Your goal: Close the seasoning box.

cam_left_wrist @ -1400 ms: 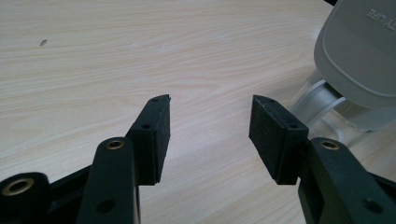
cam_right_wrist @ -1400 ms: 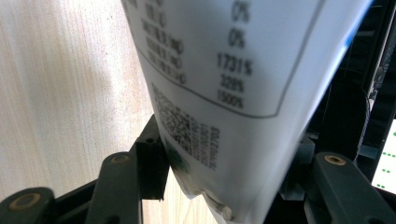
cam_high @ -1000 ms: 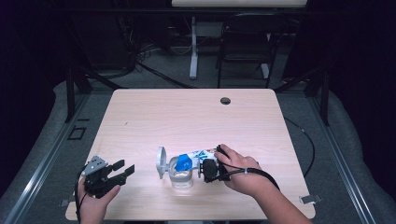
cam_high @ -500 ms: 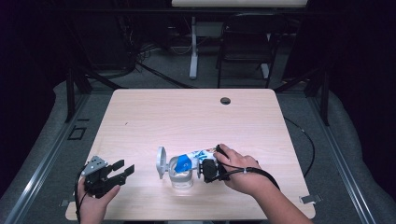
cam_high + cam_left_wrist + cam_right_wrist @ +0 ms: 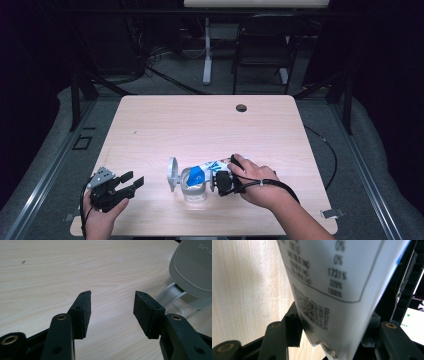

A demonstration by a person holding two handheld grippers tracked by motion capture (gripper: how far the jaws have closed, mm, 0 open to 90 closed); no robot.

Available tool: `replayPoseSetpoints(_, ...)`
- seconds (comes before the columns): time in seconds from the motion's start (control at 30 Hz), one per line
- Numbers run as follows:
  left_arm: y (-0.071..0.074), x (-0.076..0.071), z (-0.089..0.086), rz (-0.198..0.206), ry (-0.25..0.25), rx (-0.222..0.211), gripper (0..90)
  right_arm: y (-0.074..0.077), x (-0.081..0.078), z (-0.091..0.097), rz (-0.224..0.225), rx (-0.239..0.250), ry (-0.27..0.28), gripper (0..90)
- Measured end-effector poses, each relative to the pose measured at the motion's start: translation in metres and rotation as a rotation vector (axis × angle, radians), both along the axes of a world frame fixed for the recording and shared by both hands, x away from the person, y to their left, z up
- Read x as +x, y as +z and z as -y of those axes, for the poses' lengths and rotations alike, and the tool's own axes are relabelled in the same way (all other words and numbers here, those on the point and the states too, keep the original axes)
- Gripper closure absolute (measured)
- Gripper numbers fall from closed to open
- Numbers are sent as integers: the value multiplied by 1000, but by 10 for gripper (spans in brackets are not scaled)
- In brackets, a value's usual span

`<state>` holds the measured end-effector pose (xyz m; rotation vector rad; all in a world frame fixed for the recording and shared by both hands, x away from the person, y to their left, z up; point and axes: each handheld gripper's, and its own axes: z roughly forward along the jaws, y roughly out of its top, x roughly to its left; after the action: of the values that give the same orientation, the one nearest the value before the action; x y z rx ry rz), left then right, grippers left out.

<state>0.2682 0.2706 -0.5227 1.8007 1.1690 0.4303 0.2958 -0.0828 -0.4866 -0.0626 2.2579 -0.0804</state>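
Tongs at lower left [image 5: 131, 182] stood spread over bare table [image 5: 150, 125], holding nothing. Just right of centre low in the high view, the right tongs [image 5: 218, 181] pinched a white-and-blue pouch [image 5: 207, 169], its long axis tilted, blue end pointing down-left into a clear jar [image 5: 192, 189] with its grey lid [image 5: 172, 172] flipped up.

Bright tabletop [image 5: 210, 125], dark surroundings; close-up label print [image 5: 332, 277] blurred, soft shadows

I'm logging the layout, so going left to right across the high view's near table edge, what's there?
Left black tool → grey flip-open lid → clear plastic jar → right black tool clamping a white-and-blue pouch.
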Motion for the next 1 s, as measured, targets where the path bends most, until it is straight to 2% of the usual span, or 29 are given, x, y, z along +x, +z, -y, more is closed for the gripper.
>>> replayPoseSetpoints(0.17,0,0,0,1,0,0,486,0,0,0,9,-6,11,475)
replayPoseSetpoints(0.23,0,0,0,1,0,-2,486,1,-1,-1,18,-25,9,475)
replayPoseSetpoints(0.27,0,0,-1,-1,-1,-2,486,0,-1,-1,15,-11,12,475)
replayPoseSetpoints(0.77,-1,0,0,0,0,0,486,2,-1,-3,9,-33,11,476)
replayPoseSetpoints(0.97,-1,0,-1,-2,-3,1,486,4,-2,-4,36,-79,21,478)
replayPoseSetpoints(1.0,-1,0,-1,-2,-3,1,486,3,-1,-4,33,-69,23,478)
